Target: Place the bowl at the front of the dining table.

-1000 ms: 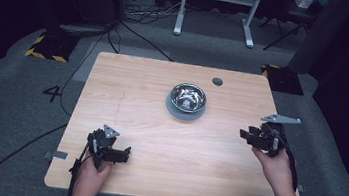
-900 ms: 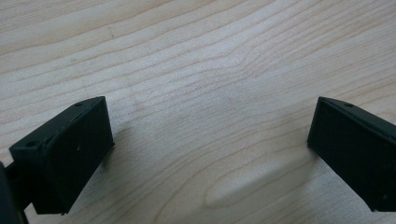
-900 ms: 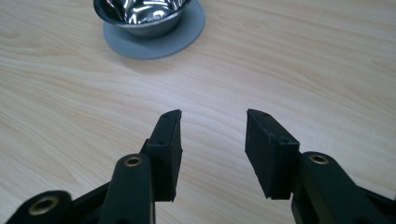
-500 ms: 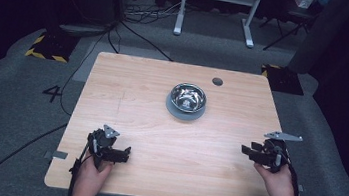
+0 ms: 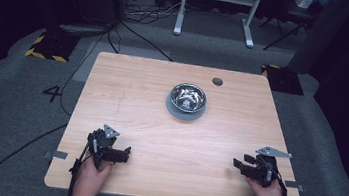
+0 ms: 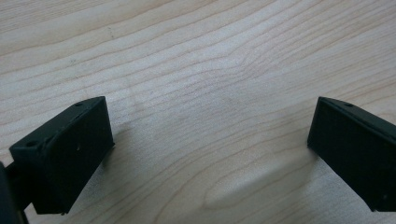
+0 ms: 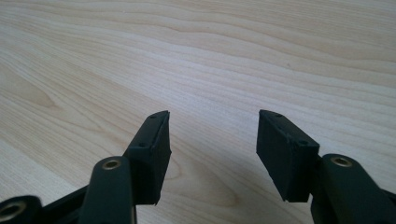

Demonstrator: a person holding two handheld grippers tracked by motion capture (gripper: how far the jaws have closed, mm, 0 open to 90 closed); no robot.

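A shiny metal bowl on a grey round base stands at the table's centre, toward the far side. My left gripper rests low over the wood near the front left corner, open, with nothing between its jaws. Near the front right corner my right gripper is also open and empty, its jaws pointing left across bare wood. Both grippers are far from the bowl.
The light wooden table has a round cable hole at the far right. Grey carpet surrounds it, with cables, a white desk frame behind and yellow-black marked pads at either side.
My right gripper has come down and toward the front edge of the table, away from the bowl. The left gripper has stayed where it was.
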